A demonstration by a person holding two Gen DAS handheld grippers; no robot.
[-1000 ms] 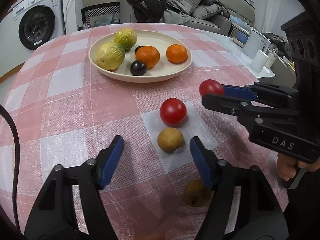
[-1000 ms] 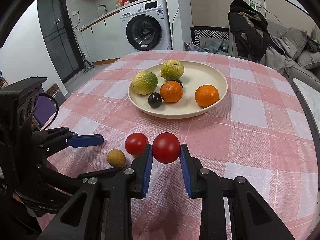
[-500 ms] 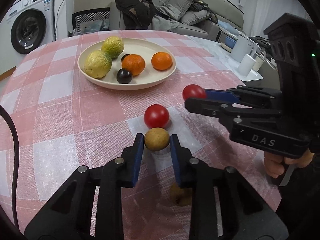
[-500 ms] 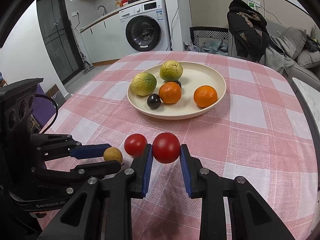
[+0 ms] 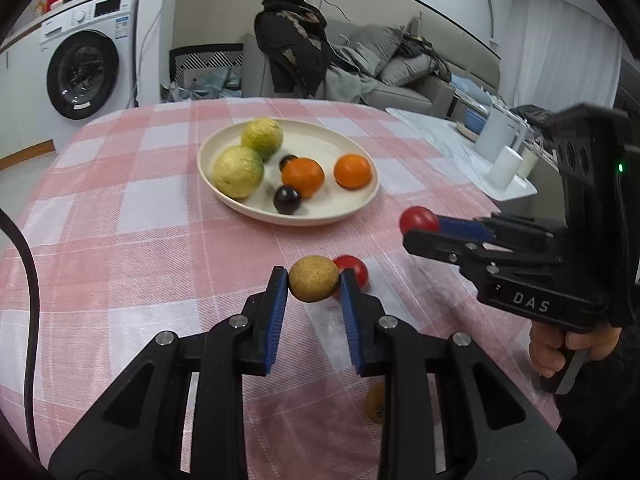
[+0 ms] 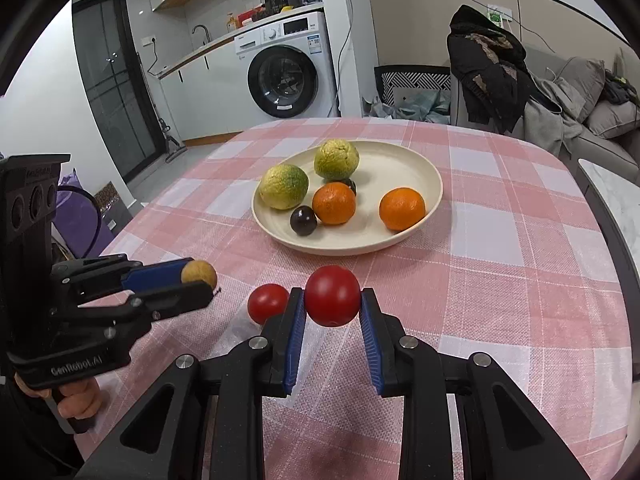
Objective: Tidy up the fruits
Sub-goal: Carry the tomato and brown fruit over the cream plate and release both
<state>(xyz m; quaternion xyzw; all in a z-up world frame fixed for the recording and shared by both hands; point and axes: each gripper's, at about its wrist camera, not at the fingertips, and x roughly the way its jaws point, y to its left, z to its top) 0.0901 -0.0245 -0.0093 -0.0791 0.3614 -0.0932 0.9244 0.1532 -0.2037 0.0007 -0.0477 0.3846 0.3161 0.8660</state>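
My left gripper [image 5: 314, 285] is shut on a small tan round fruit [image 5: 313, 284] and holds it above the cloth; it also shows in the right wrist view [image 6: 199, 274]. My right gripper [image 6: 332, 303] is shut on a red tomato [image 6: 332, 296], seen from the left wrist too [image 5: 418, 219]. A second red tomato [image 6: 267, 303] lies on the tablecloth between the grippers. The cream plate [image 6: 416, 168] beyond holds two yellow-green fruits [image 6: 284, 187], two oranges [image 6: 401, 208] and dark plums [image 6: 303, 220].
Another tan fruit [image 5: 375, 398] lies on the cloth near me, partly hidden behind the left gripper. The round table has a pink checked cloth [image 6: 520, 248]. A side table with white containers [image 5: 506, 162] stands to the right. A washing machine [image 6: 286, 66] stands behind.
My left gripper closed on the tan fruit and lifted it off the cloth. My right gripper kept holding its tomato, nearly still.
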